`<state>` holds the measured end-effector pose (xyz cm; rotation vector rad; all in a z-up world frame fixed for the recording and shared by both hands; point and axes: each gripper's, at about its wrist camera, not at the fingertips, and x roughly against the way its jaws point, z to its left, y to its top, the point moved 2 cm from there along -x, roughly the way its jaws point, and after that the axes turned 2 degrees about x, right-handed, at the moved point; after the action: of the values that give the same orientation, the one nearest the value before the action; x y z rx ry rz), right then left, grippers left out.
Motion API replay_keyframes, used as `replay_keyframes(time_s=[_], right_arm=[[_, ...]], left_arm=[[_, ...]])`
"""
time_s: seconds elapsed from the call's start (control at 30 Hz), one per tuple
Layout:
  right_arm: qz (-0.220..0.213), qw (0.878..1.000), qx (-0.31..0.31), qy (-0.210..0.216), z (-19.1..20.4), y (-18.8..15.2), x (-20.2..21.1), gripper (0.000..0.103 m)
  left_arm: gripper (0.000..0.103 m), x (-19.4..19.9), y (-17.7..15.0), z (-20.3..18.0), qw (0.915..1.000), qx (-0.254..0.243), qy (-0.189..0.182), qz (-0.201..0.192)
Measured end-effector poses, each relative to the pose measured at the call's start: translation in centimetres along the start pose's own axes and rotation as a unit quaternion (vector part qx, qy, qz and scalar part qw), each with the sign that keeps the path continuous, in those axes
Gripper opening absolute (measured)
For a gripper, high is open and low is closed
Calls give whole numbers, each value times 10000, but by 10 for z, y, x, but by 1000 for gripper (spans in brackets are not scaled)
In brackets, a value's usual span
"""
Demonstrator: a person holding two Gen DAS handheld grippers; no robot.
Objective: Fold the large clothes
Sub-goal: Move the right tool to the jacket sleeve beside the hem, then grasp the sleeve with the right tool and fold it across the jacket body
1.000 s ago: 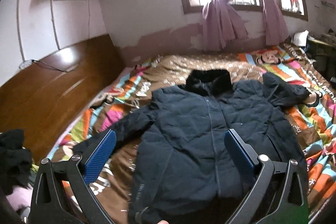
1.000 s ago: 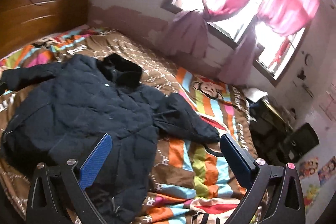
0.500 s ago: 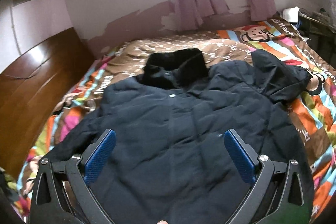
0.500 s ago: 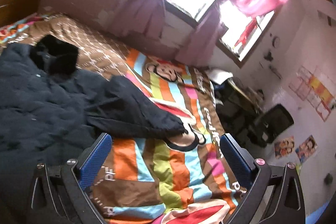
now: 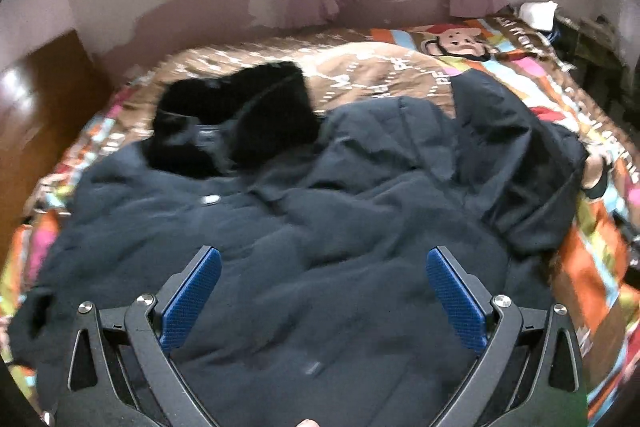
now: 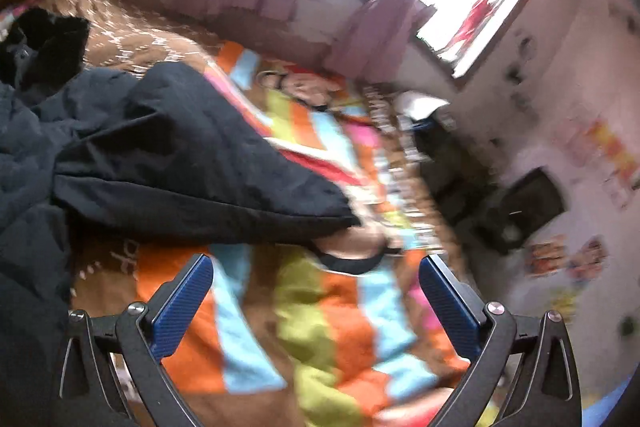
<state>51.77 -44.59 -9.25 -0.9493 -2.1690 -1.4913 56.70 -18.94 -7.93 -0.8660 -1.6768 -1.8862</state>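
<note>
On the bed a dark jacket lies spread flat, ready for folding, while the left hand-held gripper and the right hand-held gripper hover open and empty, probably to reach its sleeve.

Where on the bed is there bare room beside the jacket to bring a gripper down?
Bare striped bedspread lies below the jacket's sleeve, under the open right gripper. Brown bedspread beyond the collar is free too. The jacket body fills everything under the left gripper.
</note>
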Motion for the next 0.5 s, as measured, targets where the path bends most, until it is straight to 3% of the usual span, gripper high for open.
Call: replay_keyframes(time_s=[0.07, 0.13, 0.37, 0.43, 0.5], right_arm=[[1, 9937, -601, 945, -13, -1, -30, 103], [132, 9840, -1175, 1330, -29, -1, -63, 103], [494, 9467, -2782, 1545, -90, 2, -153, 103], [831, 9223, -3400, 1638, -108, -9, -181, 103], [1203, 8889, -4046, 1782, -124, -24, -207, 103]], left_arm=[[101, -24, 12, -5, 9993, 171, -277, 205], [101, -42, 20, -12, 9981, 258, -418, 369], [101, -83, 31, -28, 9968, 321, -369, 628], [101, -90, 27, -27, 9966, 316, -362, 670], [101, -95, 22, -27, 9968, 328, -381, 619]])
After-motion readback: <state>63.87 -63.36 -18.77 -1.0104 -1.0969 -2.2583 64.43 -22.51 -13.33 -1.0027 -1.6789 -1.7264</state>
